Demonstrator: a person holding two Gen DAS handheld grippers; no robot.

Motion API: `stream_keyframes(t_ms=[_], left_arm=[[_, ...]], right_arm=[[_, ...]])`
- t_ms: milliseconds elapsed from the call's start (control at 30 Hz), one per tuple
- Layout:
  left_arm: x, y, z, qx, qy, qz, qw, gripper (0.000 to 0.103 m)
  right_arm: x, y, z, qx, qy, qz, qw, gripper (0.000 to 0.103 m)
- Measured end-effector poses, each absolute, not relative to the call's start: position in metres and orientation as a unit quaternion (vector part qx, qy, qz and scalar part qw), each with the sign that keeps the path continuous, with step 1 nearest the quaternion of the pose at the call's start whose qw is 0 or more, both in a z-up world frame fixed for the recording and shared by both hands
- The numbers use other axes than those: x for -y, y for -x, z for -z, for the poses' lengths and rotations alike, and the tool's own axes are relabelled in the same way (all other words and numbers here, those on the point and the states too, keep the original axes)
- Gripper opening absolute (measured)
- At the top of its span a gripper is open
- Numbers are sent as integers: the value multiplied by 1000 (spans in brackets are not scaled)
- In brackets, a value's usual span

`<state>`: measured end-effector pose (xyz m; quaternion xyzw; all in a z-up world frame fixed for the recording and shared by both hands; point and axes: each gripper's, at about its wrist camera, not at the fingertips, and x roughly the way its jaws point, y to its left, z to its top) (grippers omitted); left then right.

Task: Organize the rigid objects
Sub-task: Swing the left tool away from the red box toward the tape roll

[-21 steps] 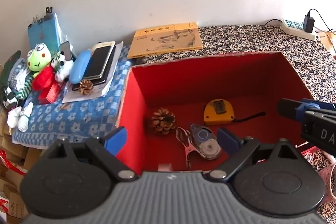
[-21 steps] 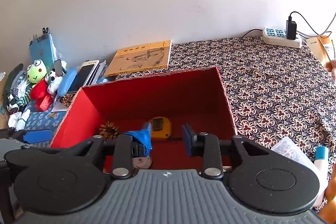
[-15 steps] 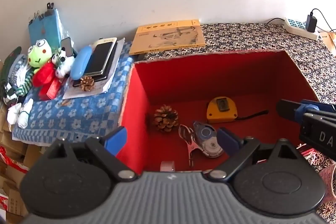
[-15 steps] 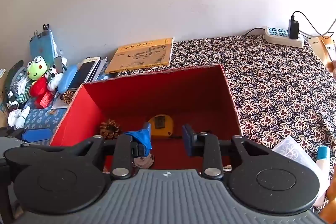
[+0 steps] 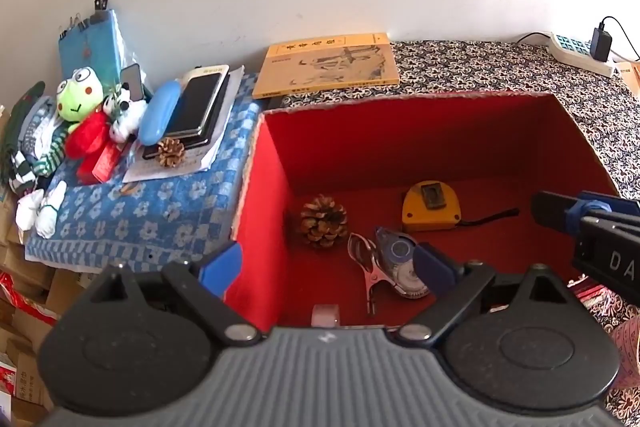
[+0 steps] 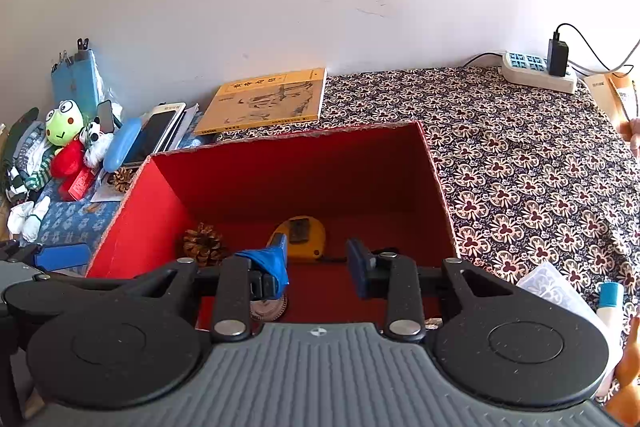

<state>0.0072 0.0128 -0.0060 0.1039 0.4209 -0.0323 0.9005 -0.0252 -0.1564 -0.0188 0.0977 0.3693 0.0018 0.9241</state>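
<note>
Looking through the left wrist view, the left gripper (image 5: pixel 326 261) is seen wide open and empty above the red box (image 5: pixel 260 187); pine cone (image 5: pixel 323 221), tape measure (image 5: pixel 430 207), clip (image 5: pixel 370 267) and correction tape (image 5: pixel 400 259) are already stowed. A second pine cone (image 5: pixel 171 151) is left at ten o'clock.

In the right wrist view, the right gripper (image 6: pixel 316 263) is held apart, empty; open cloth (image 6: pixel 520 163) is offered at two o'clock.

The right gripper (image 6: pixel 316 263) hangs over a red box (image 6: pixel 440 195), its jaws apart with nothing between them. Inside, a pine cone (image 6: pixel 202 243) lies by the left wall, a yellow tape measure (image 6: pixel 302 233) beside it.
</note>
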Motion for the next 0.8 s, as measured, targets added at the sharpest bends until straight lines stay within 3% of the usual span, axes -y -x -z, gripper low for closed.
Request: stream_keyframes(t_ms=[367,800], left_arm=[[-4,13,-5,-424,-105,49,898,94],[110,91,-10,-449,-130,109,877,94]], right_arm=[[189,60,1,-383,-99,-7,918,16],[302,127,-2,-421,-81,6,903,16]])
